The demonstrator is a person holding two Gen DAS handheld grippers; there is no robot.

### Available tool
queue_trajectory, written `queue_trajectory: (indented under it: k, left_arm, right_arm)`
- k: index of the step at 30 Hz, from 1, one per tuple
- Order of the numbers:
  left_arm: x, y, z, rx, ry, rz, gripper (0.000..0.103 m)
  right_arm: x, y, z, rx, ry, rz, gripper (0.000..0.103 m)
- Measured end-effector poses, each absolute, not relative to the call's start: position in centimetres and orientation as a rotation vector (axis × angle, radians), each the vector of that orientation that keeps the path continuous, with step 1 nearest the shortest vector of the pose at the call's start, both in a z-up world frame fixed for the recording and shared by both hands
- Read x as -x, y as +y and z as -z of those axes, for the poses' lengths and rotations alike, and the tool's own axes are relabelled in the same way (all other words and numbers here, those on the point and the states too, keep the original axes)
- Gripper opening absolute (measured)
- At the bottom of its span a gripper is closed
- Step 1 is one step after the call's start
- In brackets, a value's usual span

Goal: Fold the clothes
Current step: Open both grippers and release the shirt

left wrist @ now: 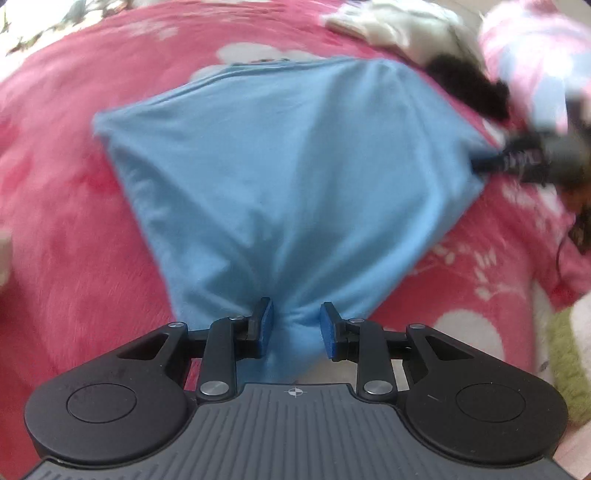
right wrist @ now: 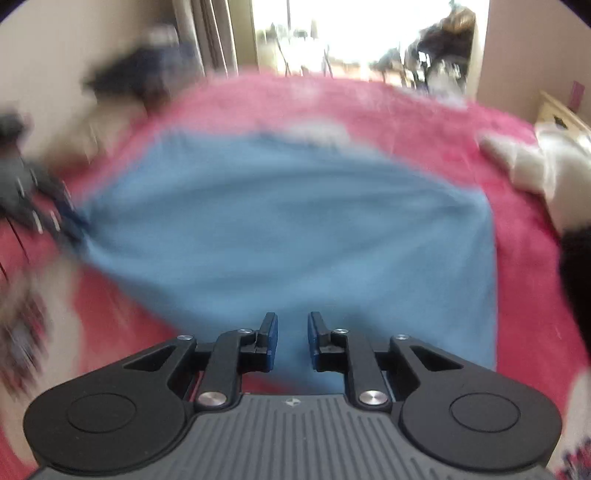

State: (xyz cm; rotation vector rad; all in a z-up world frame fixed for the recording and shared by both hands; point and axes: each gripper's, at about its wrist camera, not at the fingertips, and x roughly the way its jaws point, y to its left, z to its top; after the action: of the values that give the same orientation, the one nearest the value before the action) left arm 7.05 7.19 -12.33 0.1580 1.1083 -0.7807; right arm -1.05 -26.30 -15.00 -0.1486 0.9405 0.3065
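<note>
A light blue garment (left wrist: 277, 166) lies spread on a pink floral blanket (left wrist: 74, 221). My left gripper (left wrist: 297, 325) is shut on a bunched corner of it, and the cloth gathers into a narrow neck between the blue pads. At the right edge of the left wrist view, my right gripper (left wrist: 484, 164) pinches another corner, and the cloth is pulled taut between the two. The right wrist view is blurred. In it the blue garment (right wrist: 277, 229) runs between the pads of my right gripper (right wrist: 292, 339), and my left gripper (right wrist: 70, 218) holds the far left corner.
A white garment (left wrist: 399, 26), a black item (left wrist: 465, 85) and a pink-and-blue garment (left wrist: 535, 48) lie at the blanket's far right. A green fabric edge (left wrist: 569, 350) shows at the lower right. Beyond the pink blanket (right wrist: 406, 122) is a bright doorway (right wrist: 351, 33).
</note>
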Motion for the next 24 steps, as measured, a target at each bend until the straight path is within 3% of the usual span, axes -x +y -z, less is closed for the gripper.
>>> queue_trajectory:
  k: [6, 11, 16, 21, 23, 24]
  left_arm:
    - [-7.3, 9.7, 10.5, -0.105, 1.086, 0.692, 0.029]
    - [-8.3, 7.5, 8.6, -0.065, 1.003, 0.794, 0.034]
    - [-9.9, 3.1, 11.6, -0.105, 1.022, 0.843, 0.034]
    - [-12.2, 8.8, 12.7, 0.113, 1.06, 0.686, 0.033]
    - [-12.5, 10.4, 12.0, 0.145, 1.034, 0.625, 0.035]
    - [-12.7, 11.0, 11.6, 0.163, 1.019, 0.608, 0.035]
  right_arm:
    - [2.3, -32.8, 14.3, 0.108, 1.027, -0.001, 0.02]
    - [0.2, -28.7, 12.0, 0.073, 0.901, -0.145, 0.021]
    - [-2.2, -26.9, 13.9, -0.011, 0.866, -0.224, 0.018]
    - [-2.3, -32.6, 16.0, -0.223, 0.86, -0.065, 0.013]
    - [-1.2, -36.4, 15.8, -0.304, 0.838, 0.056, 0.013]
    - [-0.7, -38.0, 15.5, -0.322, 0.825, 0.115, 0.018]
